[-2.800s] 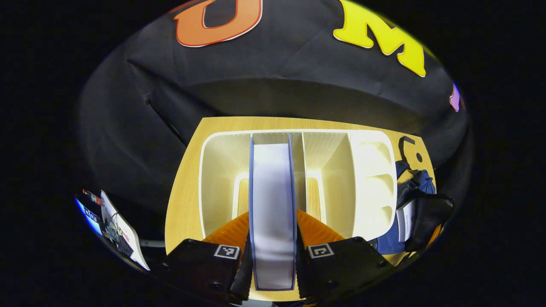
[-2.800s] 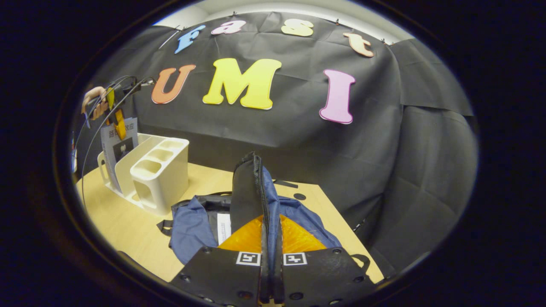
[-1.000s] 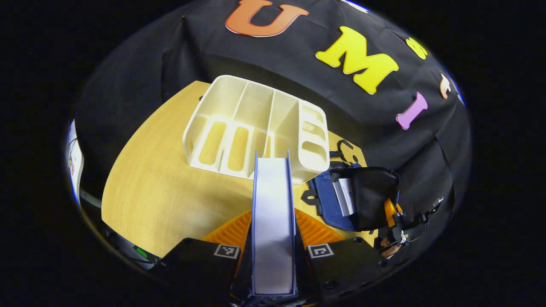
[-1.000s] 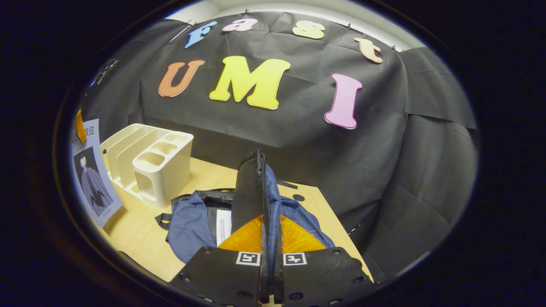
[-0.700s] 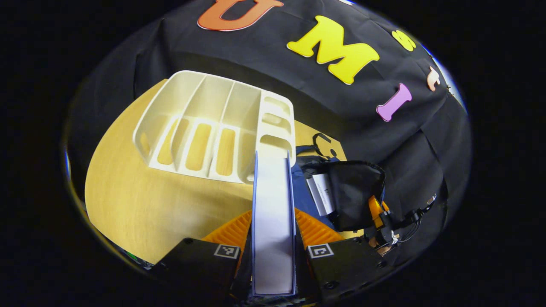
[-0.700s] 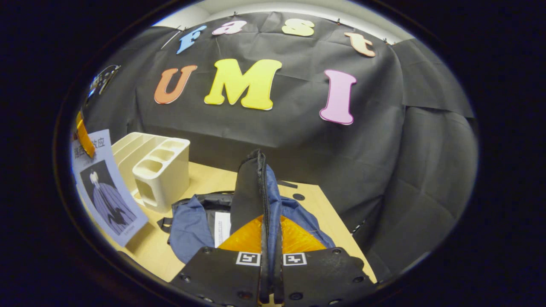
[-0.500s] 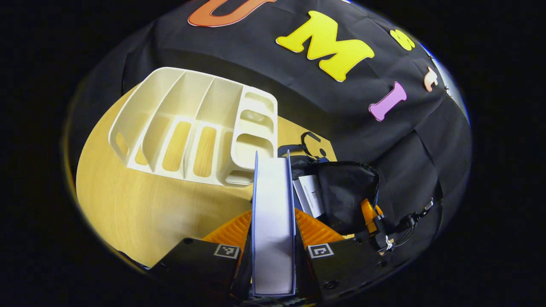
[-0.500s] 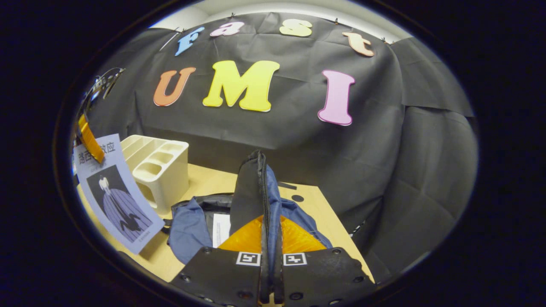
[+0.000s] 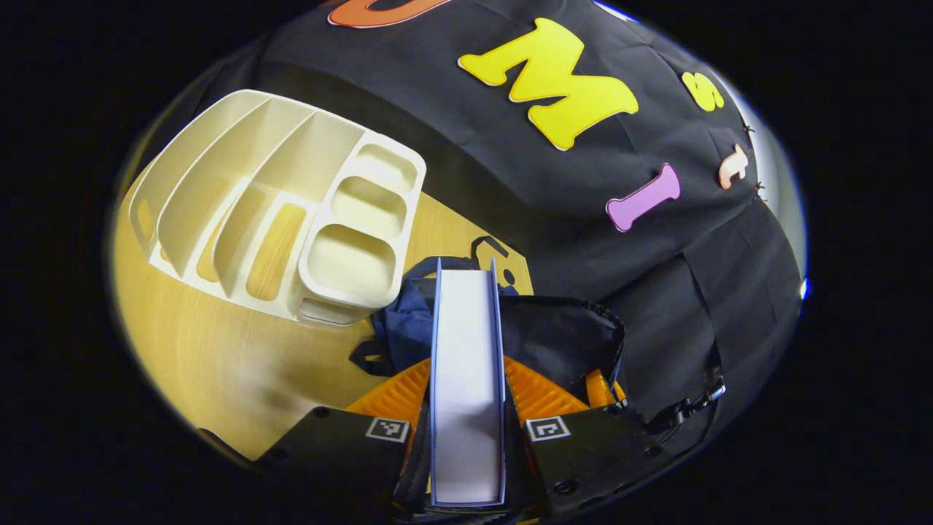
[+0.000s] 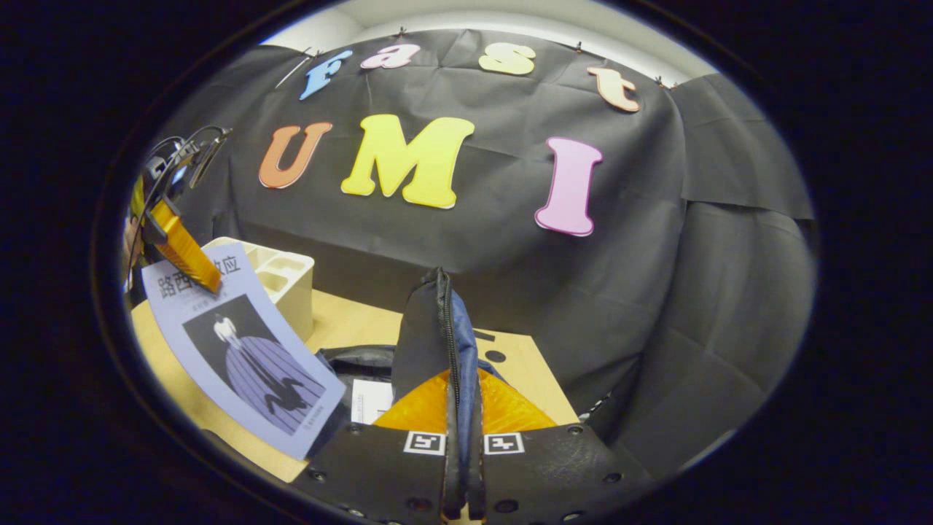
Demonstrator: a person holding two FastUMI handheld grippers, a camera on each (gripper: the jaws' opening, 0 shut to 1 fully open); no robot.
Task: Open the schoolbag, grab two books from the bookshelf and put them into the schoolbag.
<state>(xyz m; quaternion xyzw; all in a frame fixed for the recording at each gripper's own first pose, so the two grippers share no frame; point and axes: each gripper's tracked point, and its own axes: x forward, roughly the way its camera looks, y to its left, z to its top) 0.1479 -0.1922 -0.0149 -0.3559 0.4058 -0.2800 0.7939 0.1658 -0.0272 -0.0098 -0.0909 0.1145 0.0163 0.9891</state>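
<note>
Wooden bench (image 9: pixel 219 364) carries your white bookshelf (image 9: pixel 277 204) at ten o'clock in the left gripper view and the blue schoolbag (image 9: pixel 408 321) just beside it. Your left gripper (image 9: pixel 466 437) has its jaws clamped on a book (image 9: pixel 466 364), held edge-on above the bag. Your right gripper (image 10: pixel 461 445) pinches the schoolbag's black flap (image 10: pixel 426 328) upright (zipper edge between the jaws).

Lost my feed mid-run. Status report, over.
Left claw shut on book, above the open schoolbag. Right claw shut on bag flap, holding it up. One book already inside. Nothing blocking.
</note>
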